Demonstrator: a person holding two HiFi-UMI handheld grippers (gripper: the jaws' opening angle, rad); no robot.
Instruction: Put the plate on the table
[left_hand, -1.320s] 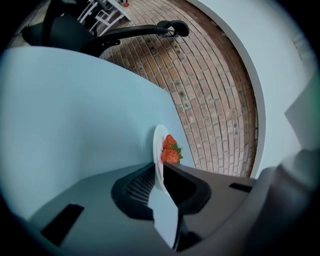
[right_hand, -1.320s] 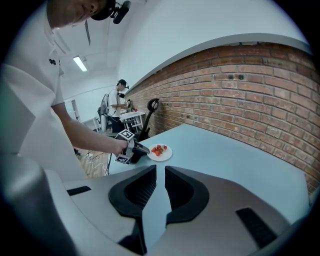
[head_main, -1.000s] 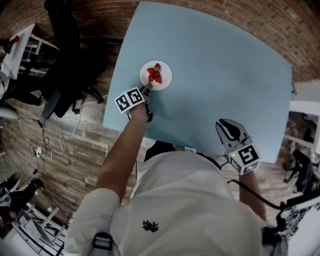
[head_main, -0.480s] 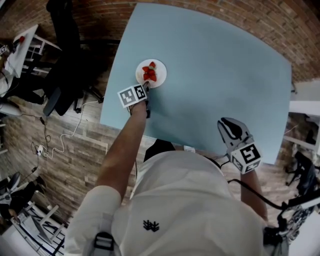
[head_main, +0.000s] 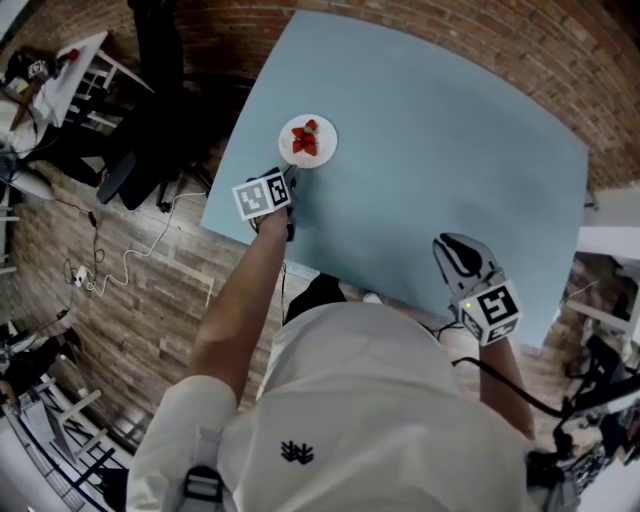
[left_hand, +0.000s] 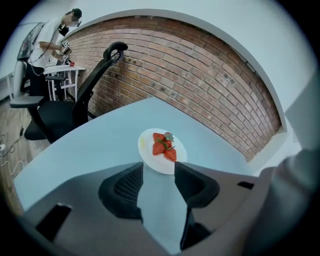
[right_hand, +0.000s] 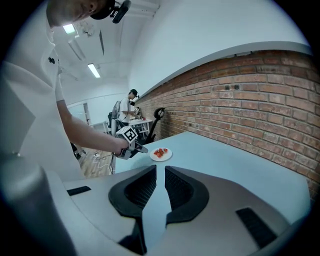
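A small white plate (head_main: 308, 140) with a few strawberries (head_main: 304, 141) rests on the pale blue table (head_main: 450, 150), near its left edge. My left gripper (head_main: 289, 184) sits just short of the plate's near rim. Its jaws are opening, and only bare tabletop shows between them. In the left gripper view the plate (left_hand: 161, 152) lies just past the fingertips of that gripper (left_hand: 159, 175). My right gripper (head_main: 452, 246) hovers over the table's near right edge with its jaws almost together and nothing between them (right_hand: 160, 172). It looks across at the plate (right_hand: 161, 154).
A black office chair (head_main: 150, 110) stands off the table's left side, over a wood floor with a white cable (head_main: 120, 265). A white desk (head_main: 80, 65) with a person (left_hand: 47, 40) at it lies farther left. A brick wall (left_hand: 200, 75) runs behind the table.
My left gripper's jaws have spread and it has drawn back slightly from the plate's rim. The plate stays on the table. The right gripper has not moved.
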